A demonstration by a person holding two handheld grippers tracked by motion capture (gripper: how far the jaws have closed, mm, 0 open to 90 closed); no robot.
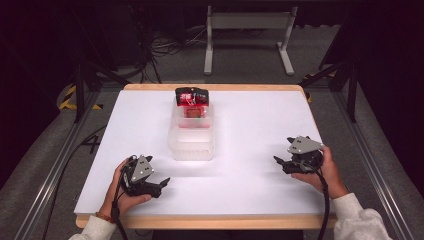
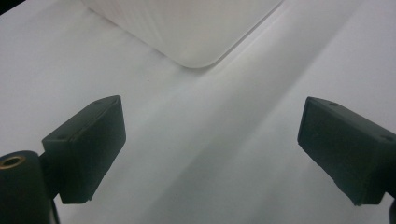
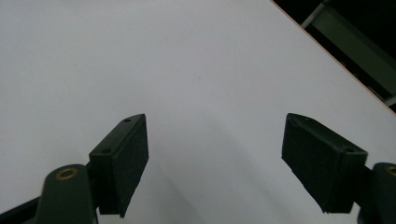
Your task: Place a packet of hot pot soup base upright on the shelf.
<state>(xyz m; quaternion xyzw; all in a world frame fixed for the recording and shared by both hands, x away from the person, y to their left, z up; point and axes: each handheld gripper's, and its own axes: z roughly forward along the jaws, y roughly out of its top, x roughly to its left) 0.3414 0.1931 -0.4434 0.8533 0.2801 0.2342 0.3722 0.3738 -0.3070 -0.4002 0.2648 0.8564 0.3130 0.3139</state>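
A clear plastic bin (image 1: 193,134) stands in the middle of the white table (image 1: 250,130), with red and black packets (image 1: 191,100) in its far end. My left gripper (image 1: 162,185) rests near the front left edge, held in a hand, open and holding nothing. In the left gripper view a rounded corner of the bin (image 2: 187,32) lies just beyond the wide-apart jaws. My right gripper (image 1: 280,162) sits at the right side of the table, open, pointing left toward the bin. In the right gripper view its jaws frame bare table (image 3: 187,70).
The wooden table edge (image 1: 210,221) runs along the front. Beyond the table's far side, a grey metal stand (image 1: 248,30) and cables (image 1: 165,47) sit on the floor. Metal rails (image 1: 55,165) flank the table.
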